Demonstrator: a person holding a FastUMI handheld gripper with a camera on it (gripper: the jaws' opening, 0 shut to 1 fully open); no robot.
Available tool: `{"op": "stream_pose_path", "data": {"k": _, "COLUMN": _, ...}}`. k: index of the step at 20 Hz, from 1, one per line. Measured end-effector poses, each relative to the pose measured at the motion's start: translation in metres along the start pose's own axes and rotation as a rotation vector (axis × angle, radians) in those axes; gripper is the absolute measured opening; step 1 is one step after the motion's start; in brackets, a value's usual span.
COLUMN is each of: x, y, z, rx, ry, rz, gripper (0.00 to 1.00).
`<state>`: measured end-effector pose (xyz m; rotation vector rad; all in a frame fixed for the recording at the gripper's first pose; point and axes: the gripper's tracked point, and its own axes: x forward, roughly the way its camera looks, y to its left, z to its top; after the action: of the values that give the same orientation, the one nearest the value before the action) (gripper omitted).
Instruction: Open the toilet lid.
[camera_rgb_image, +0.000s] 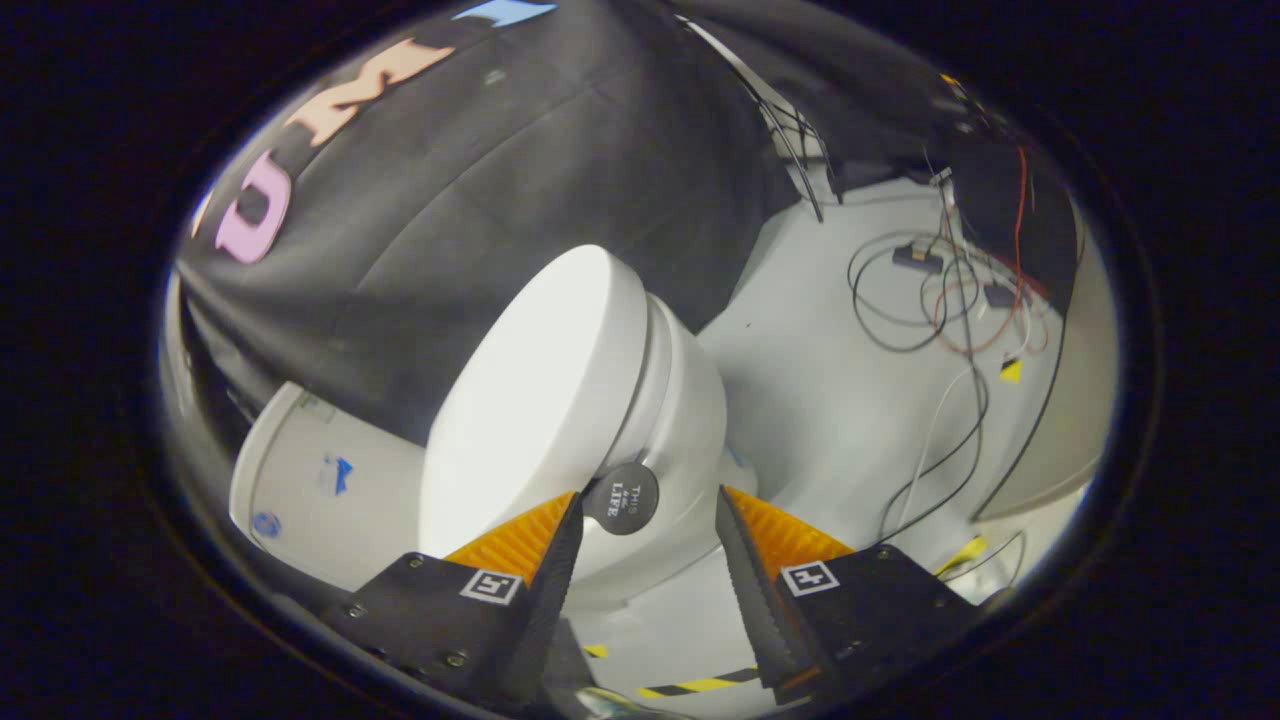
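A white toilet (690, 420) stands just ahead of my fingers, seen tilted. Its white lid (540, 390) lies down over the seat and bowl. A round black tab (621, 497) sticks out from the lid's front edge. My gripper (648, 500) is open, and the tab sits between the two fingertips, closer to the left one. Neither finger presses on it. The white tank (320, 480) is beyond the lid, against the black cloth wall.
The floor (830, 400) beside the toilet is pale grey. A tangle of black, white and red cables (950, 300) lies on it beyond the bowl, with small yellow tape marks. Yellow-black striped tape (700, 686) runs on the floor under my fingers.
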<state>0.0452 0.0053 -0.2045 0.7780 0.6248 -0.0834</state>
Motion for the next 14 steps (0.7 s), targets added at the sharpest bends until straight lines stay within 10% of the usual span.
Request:
{"op": "stream_pose_path", "data": {"k": 1, "x": 0.008, "y": 0.002, "z": -0.003, "rx": 0.045, "ry": 0.021, "rz": 0.031, "gripper": 0.79}}
{"op": "stream_pose_path", "data": {"k": 4, "x": 0.014, "y": 0.007, "z": -0.004, "rx": 0.184, "ry": 0.03, "rz": 0.078, "gripper": 0.28}}
{"op": "stream_pose_path", "data": {"k": 6, "x": 0.012, "y": 0.012, "z": 0.0, "rx": 0.204, "ry": 0.009, "rz": 0.101, "gripper": 0.12}}
{"op": "stream_pose_path", "data": {"k": 14, "x": 0.0, "y": 0.033, "z": 0.008, "rx": -0.006, "ry": -0.042, "rz": 0.08, "gripper": 0.03}}
